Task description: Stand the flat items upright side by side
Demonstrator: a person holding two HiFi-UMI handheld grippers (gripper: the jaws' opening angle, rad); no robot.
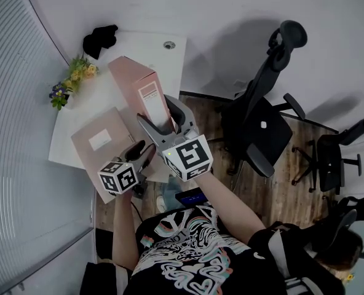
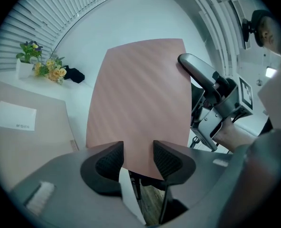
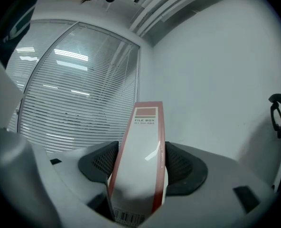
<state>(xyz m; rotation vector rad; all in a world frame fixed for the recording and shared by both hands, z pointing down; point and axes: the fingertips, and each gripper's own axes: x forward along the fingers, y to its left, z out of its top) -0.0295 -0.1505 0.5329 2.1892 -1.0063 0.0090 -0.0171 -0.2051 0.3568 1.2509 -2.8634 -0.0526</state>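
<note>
A pink file box point(image 1: 144, 91) stands upright on the white table point(image 1: 170, 57), its white spine point(image 3: 145, 127) facing the right gripper view. My right gripper point(image 1: 162, 117) is shut on it, with the pads pressed on both sides of the spine point(image 3: 141, 152). A second pink file box point(image 1: 105, 141) with a white label lies flat at the table's left front. My left gripper point(image 1: 142, 152) hovers by that flat box's right edge, jaws open point(image 2: 138, 156) with nothing gripped. Its view looks at the upright box's broad side point(image 2: 140, 94) and the flat box point(image 2: 26, 137).
A small pot of flowers point(image 1: 71, 82) and a black object point(image 1: 99, 39) sit at the table's far left. A black office chair point(image 1: 265, 121) stands close to the table's right side, with another chair point(image 1: 332, 158) further right. Window blinds point(image 3: 69, 99) lie to the left.
</note>
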